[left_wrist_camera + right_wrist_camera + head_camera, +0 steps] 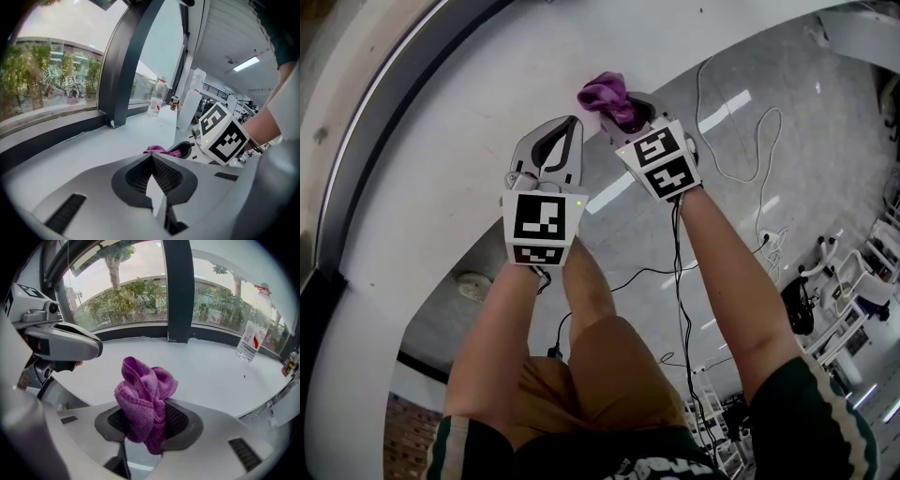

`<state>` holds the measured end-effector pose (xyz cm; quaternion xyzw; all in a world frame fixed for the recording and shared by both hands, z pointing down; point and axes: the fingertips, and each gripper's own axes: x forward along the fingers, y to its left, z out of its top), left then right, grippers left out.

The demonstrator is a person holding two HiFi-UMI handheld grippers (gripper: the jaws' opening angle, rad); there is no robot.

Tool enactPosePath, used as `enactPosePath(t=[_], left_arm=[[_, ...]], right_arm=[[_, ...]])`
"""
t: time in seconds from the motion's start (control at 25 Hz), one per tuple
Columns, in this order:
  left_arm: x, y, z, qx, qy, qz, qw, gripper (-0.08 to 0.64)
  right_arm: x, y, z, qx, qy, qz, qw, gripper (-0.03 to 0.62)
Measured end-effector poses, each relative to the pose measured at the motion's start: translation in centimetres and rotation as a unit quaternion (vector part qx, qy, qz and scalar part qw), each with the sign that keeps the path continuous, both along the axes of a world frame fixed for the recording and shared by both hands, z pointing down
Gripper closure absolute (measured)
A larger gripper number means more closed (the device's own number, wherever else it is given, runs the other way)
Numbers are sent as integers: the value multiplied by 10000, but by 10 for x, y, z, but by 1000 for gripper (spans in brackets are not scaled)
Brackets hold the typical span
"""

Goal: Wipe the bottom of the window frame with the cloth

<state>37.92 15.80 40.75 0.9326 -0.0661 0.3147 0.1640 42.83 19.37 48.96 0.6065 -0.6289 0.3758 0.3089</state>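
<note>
Grippers, two, hang over one white sill (211, 376): the left gripper (152, 158) is pressed together and empty, the right gripper (145, 416) pinches one bunched purple cloth (140, 394). Beyond, one water bottle (249, 344) stands before the dark window frame (136, 333).

The cloth (143, 401) is a purple-pink microfibre rag, all scrunched into a lumpy wad. It's pinched in the jaws of the right hand-held gripper (628, 114), with most of the bundle sticking up past the tips and a bit hanging below. The window frame (140, 331) is dark grey. Its bottom rail runs along the far edge of the white sill (206, 376), under the glass, and the cloth isn't touching it.
</note>
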Motion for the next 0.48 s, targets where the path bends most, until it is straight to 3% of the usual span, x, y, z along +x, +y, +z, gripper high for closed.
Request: enactPosePath(t=[0.48], left_arm=[[-34,-8,6,-41,-25,-368,9993,554]], right_arm=[[-2,0,-4,-38,218,285,9993,426]])
